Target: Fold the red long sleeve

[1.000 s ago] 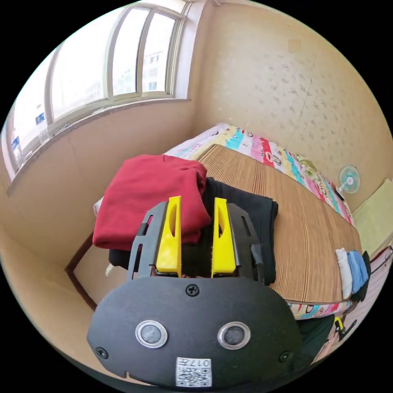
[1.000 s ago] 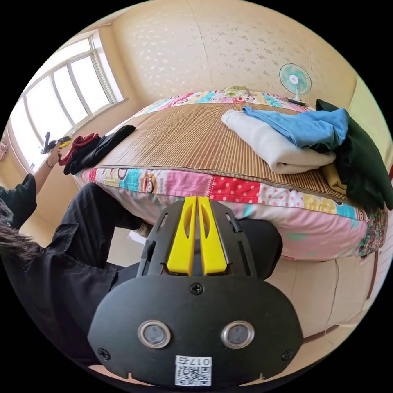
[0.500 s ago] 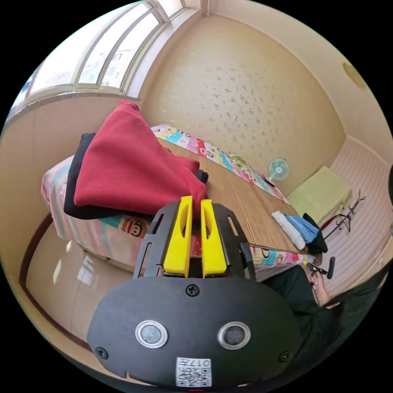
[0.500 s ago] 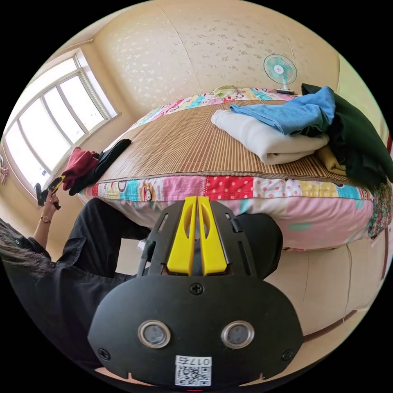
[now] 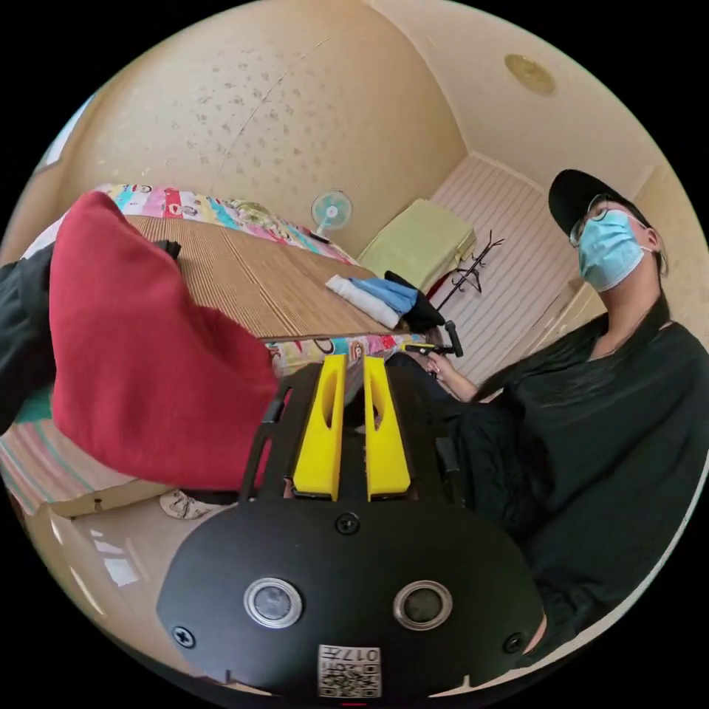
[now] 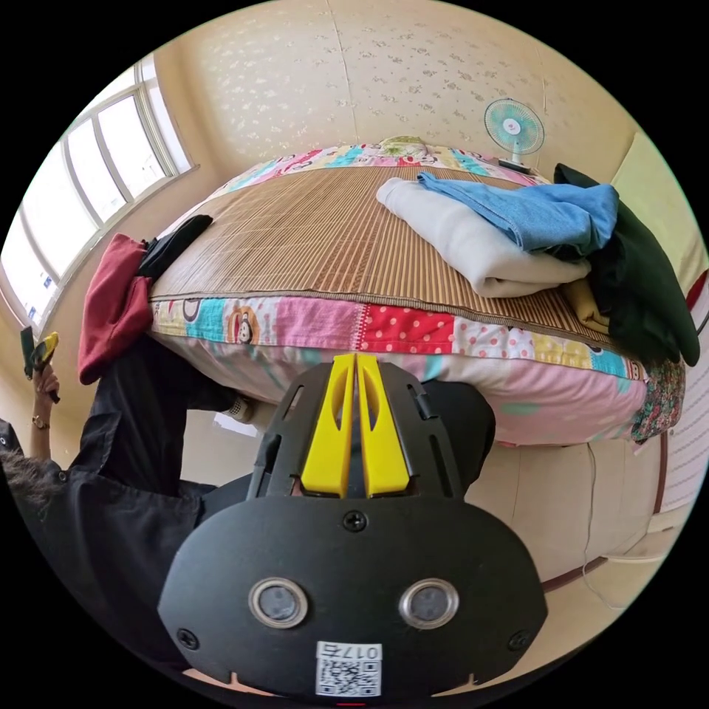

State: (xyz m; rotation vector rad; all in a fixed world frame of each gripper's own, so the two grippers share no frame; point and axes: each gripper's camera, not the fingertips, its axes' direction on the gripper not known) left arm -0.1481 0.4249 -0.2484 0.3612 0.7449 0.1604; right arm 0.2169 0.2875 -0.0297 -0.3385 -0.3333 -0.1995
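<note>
Bedroom with patterned cream walls, seen across a bed [image 6: 413, 336] covered by a woven mat [image 6: 310, 236]. Nearest: right gripper [image 6: 356, 413], yellow jaws pressed together on nothing, held below the mattress edge. Left gripper [image 5: 353, 413], jaws nearly together with a narrow gap, holding nothing. Red long sleeve [image 5: 140, 354] just beside it, draped over the bed's corner on black clothes [image 6: 173, 240]. Farther: pile of white, blue and dark clothes [image 6: 532, 229]. Farthest: small fan [image 6: 514, 127].
</note>
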